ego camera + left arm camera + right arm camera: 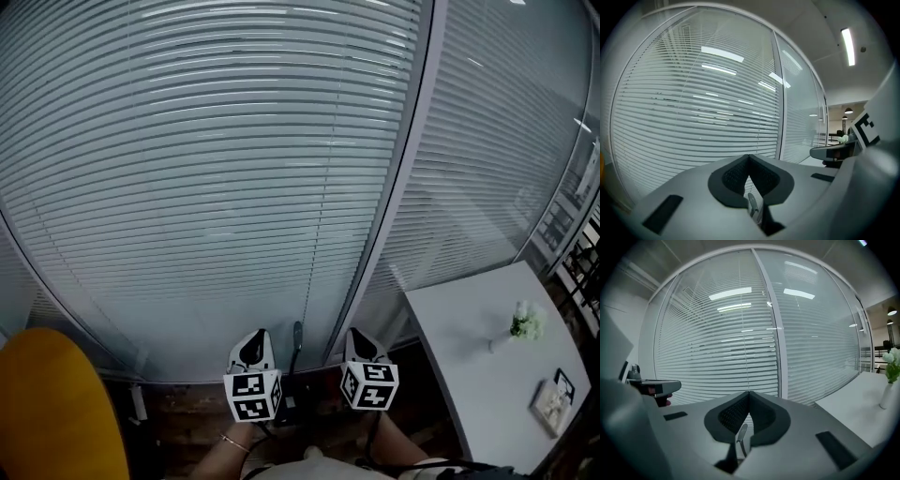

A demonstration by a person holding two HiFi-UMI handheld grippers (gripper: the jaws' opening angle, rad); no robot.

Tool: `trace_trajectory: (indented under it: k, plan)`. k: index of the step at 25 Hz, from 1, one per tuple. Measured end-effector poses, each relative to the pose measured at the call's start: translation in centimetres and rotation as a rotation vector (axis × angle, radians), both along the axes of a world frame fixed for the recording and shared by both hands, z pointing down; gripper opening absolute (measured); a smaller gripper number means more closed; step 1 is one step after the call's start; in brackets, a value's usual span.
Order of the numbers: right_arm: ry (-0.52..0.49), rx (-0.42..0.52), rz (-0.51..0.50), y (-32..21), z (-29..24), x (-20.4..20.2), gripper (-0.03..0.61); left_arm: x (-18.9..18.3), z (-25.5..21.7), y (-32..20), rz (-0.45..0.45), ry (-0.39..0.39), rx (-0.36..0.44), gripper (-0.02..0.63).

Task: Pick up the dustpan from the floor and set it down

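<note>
A slim dark upright handle [297, 337], seemingly the dustpan's, stands at the foot of the blind-covered glass wall, between my two grippers. Its pan is hard to make out in the dark floor strip below. My left gripper [254, 339] hangs just left of the handle and my right gripper [363, 337] just right of it, both pointing at the blinds. In the left gripper view the left gripper [749, 157] has its tips together. The right gripper [749, 393] is likewise shut in its own view. A thin grey handle-like piece [753, 204] [739, 436] shows through the gap beneath each pair of tips.
Glass wall with white blinds [234, 169] fills the front, split by a grey post [394, 206]. A yellow chair back [52, 408] is at lower left. At right, a white table [469, 347] carries a small flower vase [525, 323] and a framed card [553, 398].
</note>
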State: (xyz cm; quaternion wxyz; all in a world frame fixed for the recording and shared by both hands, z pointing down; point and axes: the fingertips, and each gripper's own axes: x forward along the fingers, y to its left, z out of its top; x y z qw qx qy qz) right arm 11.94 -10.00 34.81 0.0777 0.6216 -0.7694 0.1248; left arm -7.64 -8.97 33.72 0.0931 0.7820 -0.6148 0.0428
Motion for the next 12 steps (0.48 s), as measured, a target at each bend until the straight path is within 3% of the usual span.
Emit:
trace_trajectory:
  k: [12]
  plan:
    - [0.040, -0.029, 0.014, 1.3, 3.0, 1.2, 0.032, 2.3, 3.6, 0.9, 0.035, 0.004, -0.028, 0.005]
